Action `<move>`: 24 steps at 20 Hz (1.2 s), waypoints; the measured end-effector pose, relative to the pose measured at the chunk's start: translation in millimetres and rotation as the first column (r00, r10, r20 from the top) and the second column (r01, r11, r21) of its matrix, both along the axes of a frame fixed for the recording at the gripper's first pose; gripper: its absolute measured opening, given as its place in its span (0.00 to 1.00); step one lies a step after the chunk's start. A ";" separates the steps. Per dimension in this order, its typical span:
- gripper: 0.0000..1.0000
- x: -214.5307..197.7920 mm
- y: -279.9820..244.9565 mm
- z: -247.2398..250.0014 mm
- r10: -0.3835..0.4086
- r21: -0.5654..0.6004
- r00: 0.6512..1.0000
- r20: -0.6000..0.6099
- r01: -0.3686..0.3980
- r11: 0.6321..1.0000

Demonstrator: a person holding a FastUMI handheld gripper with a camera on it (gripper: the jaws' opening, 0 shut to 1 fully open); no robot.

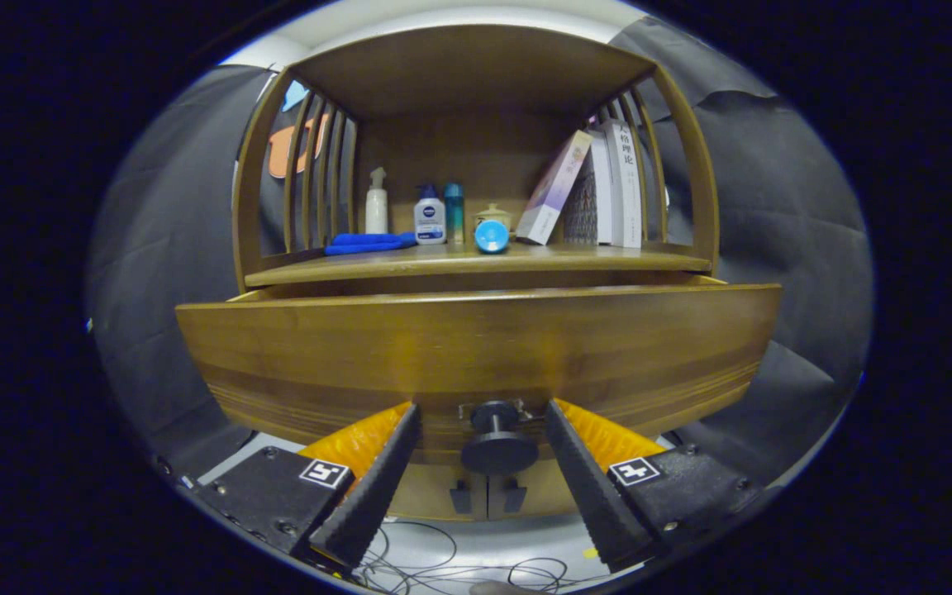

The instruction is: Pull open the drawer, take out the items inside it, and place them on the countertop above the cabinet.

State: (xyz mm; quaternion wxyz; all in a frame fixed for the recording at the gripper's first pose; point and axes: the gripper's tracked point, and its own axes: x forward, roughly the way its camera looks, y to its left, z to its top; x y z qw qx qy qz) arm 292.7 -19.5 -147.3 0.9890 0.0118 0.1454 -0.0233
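Gripper (483,405) sat with fingers spread wide, one either side of the round dark knob (498,442) on the front of the curved brown wooden drawer (476,355); knob lay between the fingers, with clear gaps on both sides, neither finger (377,479) touching it. Drawer front stood just ahead of the fingertips and stuck out forward of the cabinet, pulled open; its top edge ran as a long curved line well above the fingers, and a dark gap showed between that edge and the countertop lip behind. Inside of drawer was hidden by the front panel, so contents could not be told.

Beyond and above the drawer was the wooden countertop (608,263) of the cabinet, under an arched wooden shelf frame with slatted sides (315,173). On it, left to right: folded blue cloth (368,242) near the front edge, white pump bottle (376,202) behind it, white bottle with blue cap (430,215), slim teal bottle (454,212), small cream lidded jar (492,216), blue round-ended cylinder lying on its side (492,236) just ahead of the jar, then leaning pale book (554,188) against upright white books (621,182). Bare countertop strip stayed free along the front edge, most of it on the right ahead of the books.

Below the knob, two small dark handles (488,496) of lower doors sat side by side. Under the fingers, pale floor with thin dark cables (443,566) looped loosely. Dark cloth wall (773,215) flanked the cabinet both sides
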 end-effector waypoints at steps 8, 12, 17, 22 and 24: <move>0.99 40.1 -1.2 -0.1 0.000 -0.007 1.000 0.023 0.001 1.000; 0.99 58.3 -2.3 -1.1 0.002 -0.016 1.000 0.026 -0.002 1.000; 1.00 78.7 -6.1 -6.4 0.007 -0.001 1.000 -0.016 -0.007 1.000; 1.00 81.4 -7.8 -5.4 0.006 0.020 1.000 -0.022 -0.005 1.000; 1.00 82.0 -6.6 -4.8 0.010 0.023 1.000 -0.023 -0.009 1.000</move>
